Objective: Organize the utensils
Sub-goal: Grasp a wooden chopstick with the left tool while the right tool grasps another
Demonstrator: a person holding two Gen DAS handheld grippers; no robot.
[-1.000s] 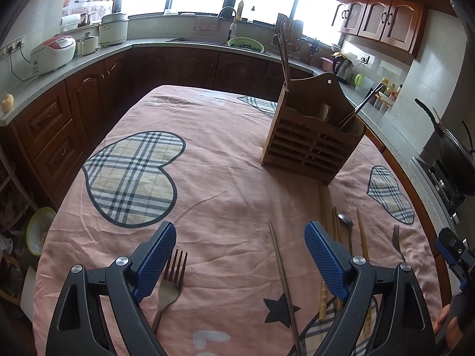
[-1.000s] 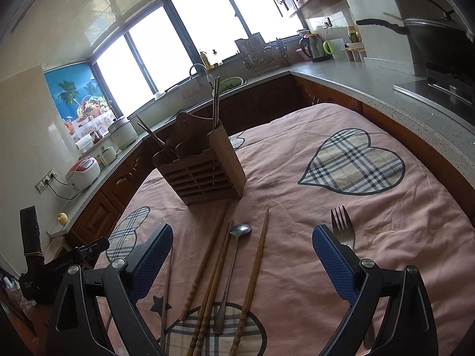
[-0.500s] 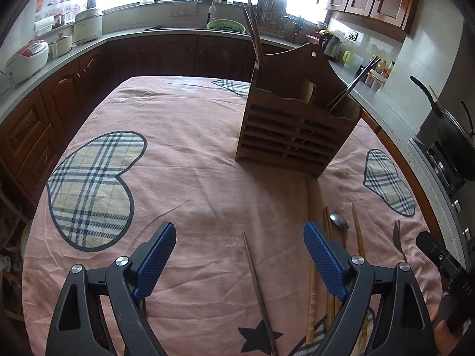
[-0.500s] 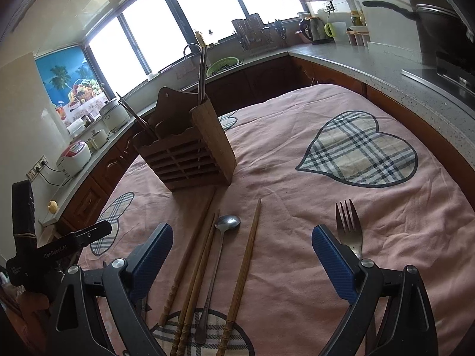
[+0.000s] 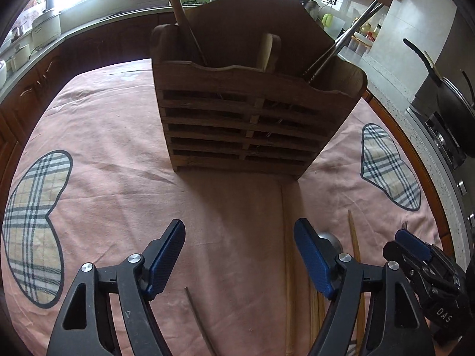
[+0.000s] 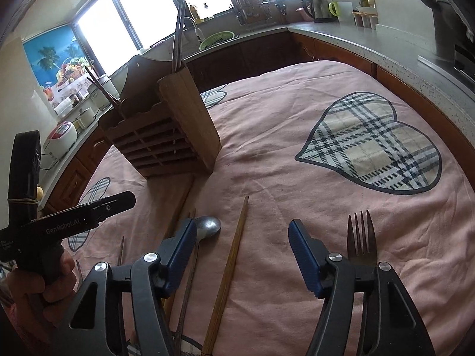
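A slatted wooden utensil holder [image 5: 246,118] stands on the pink tablecloth, with chopsticks standing in its compartments; it also shows in the right wrist view [image 6: 166,136]. My left gripper [image 5: 239,255] is open and empty, close in front of the holder. My right gripper [image 6: 242,255] is open and empty above a wooden chopstick [image 6: 228,270]. A metal spoon [image 6: 207,227] lies by its left finger, a fork [image 6: 360,237] by its right finger. More chopsticks [image 5: 354,246] lie to the right of the left gripper. A dark chopstick [image 5: 199,320] lies below it.
The table [image 6: 326,178] carries a pink cloth with plaid hearts [image 6: 371,145]. Kitchen counters [image 6: 371,41] ring the table, with a kettle [image 6: 316,7], a rice cooker [image 6: 61,136] and a wok [image 5: 445,95] on the stove at the right.
My left gripper has moved forward toward the holder, which now fills the view; the fork by it has dropped out of sight. My right gripper has moved forward and lower over the chopstick.
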